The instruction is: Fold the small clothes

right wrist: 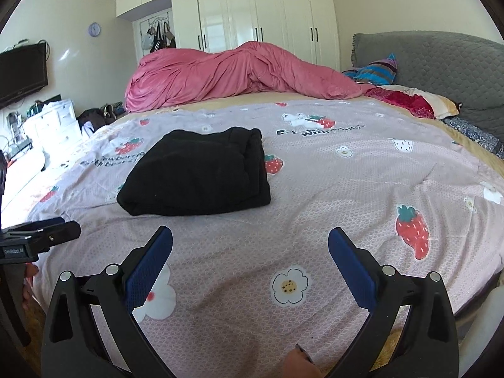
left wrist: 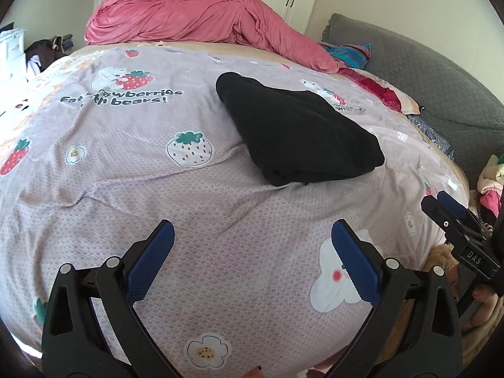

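A black garment point(left wrist: 299, 132) lies folded into a compact rectangle on the strawberry-print bedspread point(left wrist: 189, 189); in the right wrist view the same black garment point(right wrist: 198, 173) sits left of centre on the bedspread point(right wrist: 330, 189). My left gripper point(left wrist: 252, 239) is open, held over the bedspread short of the garment's near edge, nothing between its blue pads. My right gripper point(right wrist: 250, 242) is also open and empty, hovering a little nearer than the garment. The right gripper's body point(left wrist: 453, 220) shows at the right edge of the left wrist view, and the left gripper's body point(right wrist: 41, 233) at the left edge of the right wrist view.
A bunched pink duvet point(right wrist: 239, 72) lies across the far side of the bed. Pillows point(right wrist: 409, 100) and a grey headboard point(right wrist: 441, 63) are at the right. White wardrobes point(right wrist: 258, 15) stand behind. Clutter, a white drawer unit point(right wrist: 50, 119) and a television point(right wrist: 22, 75) line the left wall.
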Motion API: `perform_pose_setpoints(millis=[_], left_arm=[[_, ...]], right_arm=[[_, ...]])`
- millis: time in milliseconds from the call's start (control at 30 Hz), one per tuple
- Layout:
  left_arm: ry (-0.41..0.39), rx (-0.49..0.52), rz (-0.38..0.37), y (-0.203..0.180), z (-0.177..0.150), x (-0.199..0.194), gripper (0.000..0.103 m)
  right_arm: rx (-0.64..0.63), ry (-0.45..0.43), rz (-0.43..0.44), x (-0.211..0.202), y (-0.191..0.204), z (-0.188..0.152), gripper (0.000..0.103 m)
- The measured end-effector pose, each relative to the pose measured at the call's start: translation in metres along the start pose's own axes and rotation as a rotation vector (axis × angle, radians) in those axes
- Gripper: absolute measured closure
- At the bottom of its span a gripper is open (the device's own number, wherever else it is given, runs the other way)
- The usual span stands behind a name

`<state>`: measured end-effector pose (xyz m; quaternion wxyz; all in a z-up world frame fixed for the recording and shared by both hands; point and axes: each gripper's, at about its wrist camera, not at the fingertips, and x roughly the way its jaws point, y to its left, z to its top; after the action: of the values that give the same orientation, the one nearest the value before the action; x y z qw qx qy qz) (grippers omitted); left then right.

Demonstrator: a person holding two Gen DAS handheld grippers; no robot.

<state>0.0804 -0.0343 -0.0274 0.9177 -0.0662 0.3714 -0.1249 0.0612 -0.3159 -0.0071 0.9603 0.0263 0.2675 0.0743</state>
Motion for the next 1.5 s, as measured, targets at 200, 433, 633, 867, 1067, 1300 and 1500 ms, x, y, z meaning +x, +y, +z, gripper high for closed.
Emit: perform_pose_setpoints(millis=[200, 433, 633, 867, 1067, 1300, 1500], left_arm=[[-0.007, -0.001, 0.017, -0.0011, 0.0017, -0.0014, 0.009], [0.003, 0.009, 0.043, -0.0019, 0.0021, -0.0007, 0.009], [0.002, 0.009, 0.054, -0.0020, 0.0025, -0.0008, 0.009], [0.005, 0.007, 0.062, -0.0021, 0.0031, -0.0016, 0.009], [0.003, 0.004, 0.068, -0.0009, 0.0040, -0.0017, 0.009], [-0.005, 0.003, 0.072, -0.0012, 0.0048, -0.0040, 0.009], [-0.008, 0.006, 0.073, -0.0014, 0.0055, -0.0049, 0.009]], right_arm=[[-0.015, 0.016, 0.004, 0.0035, 0.0024, -0.0022, 0.004], [-0.016, 0.029, -0.003, 0.0059, 0.0029, -0.0033, 0.004], [-0.013, 0.028, -0.003, 0.0068, 0.0023, -0.0035, 0.004], [-0.012, 0.032, -0.003, 0.0063, 0.0035, -0.0041, 0.004], [-0.016, 0.033, -0.003, 0.0060, 0.0040, -0.0043, 0.004], [-0.014, 0.033, -0.004, 0.0060, 0.0039, -0.0044, 0.004], [-0.012, 0.035, -0.004, 0.0062, 0.0032, -0.0040, 0.004]])
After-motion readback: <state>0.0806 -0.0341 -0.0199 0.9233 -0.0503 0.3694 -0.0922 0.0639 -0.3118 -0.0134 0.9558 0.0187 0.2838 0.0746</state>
